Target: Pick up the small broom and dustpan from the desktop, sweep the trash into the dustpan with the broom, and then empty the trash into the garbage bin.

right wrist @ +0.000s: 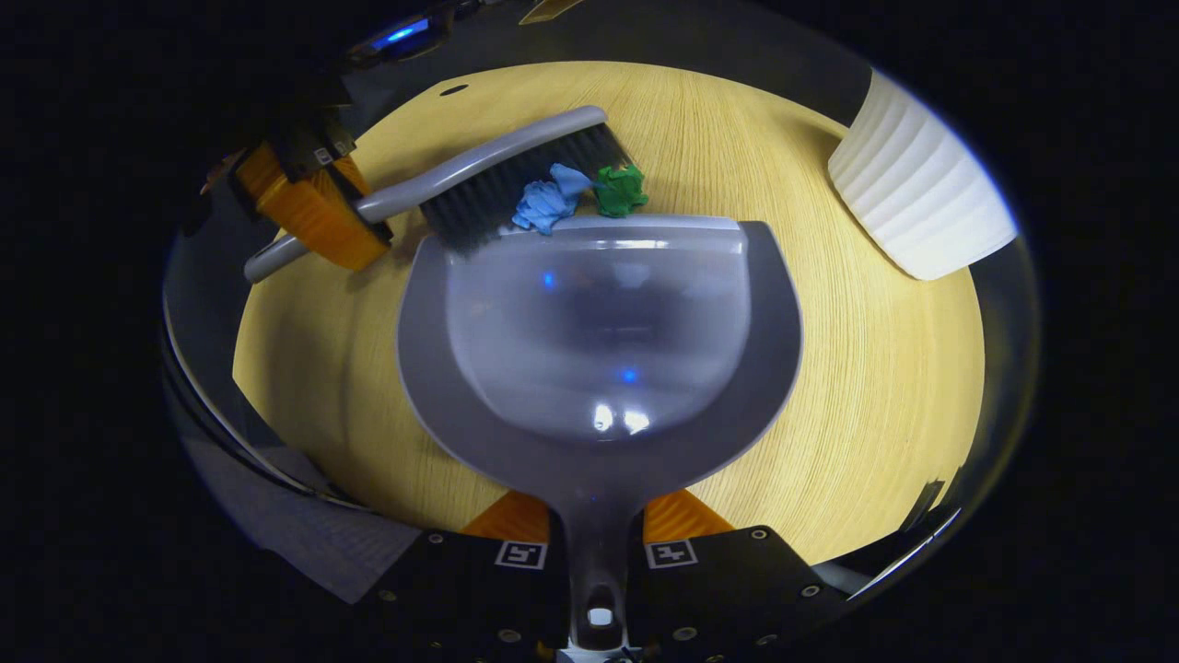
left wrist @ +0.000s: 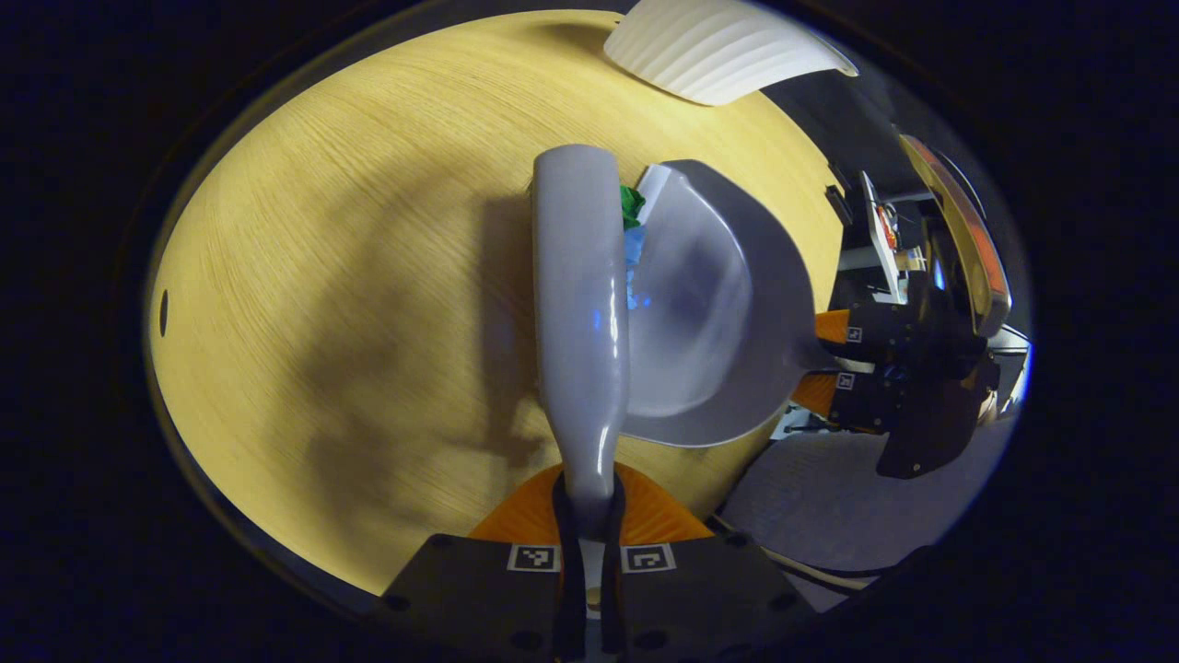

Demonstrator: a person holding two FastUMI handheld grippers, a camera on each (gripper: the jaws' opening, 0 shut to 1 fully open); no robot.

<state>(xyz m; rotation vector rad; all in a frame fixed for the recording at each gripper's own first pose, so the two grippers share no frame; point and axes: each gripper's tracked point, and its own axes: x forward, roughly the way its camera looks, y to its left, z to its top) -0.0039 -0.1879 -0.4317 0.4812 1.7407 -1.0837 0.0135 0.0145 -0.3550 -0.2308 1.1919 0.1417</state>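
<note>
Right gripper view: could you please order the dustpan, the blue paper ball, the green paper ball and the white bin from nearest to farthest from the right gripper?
1. dustpan: held by its handle in the right gripper.
2. blue paper ball and green paper ball: at the pan's front lip, too close to call.
3. white bin: upper right on the desk.

We see the left hand-held gripper at the bottom of the left gripper view, its two fingers closed tight on a narrow handle that runs straight ahead between them. Off to the right of that view sits the right hand-held gripper, pointing leftward, fingers pinched on a handle. In the right gripper view that gripper's own fingers clamp a handle at bottom centre, and we see the left one at upper left, angled down.
</note>
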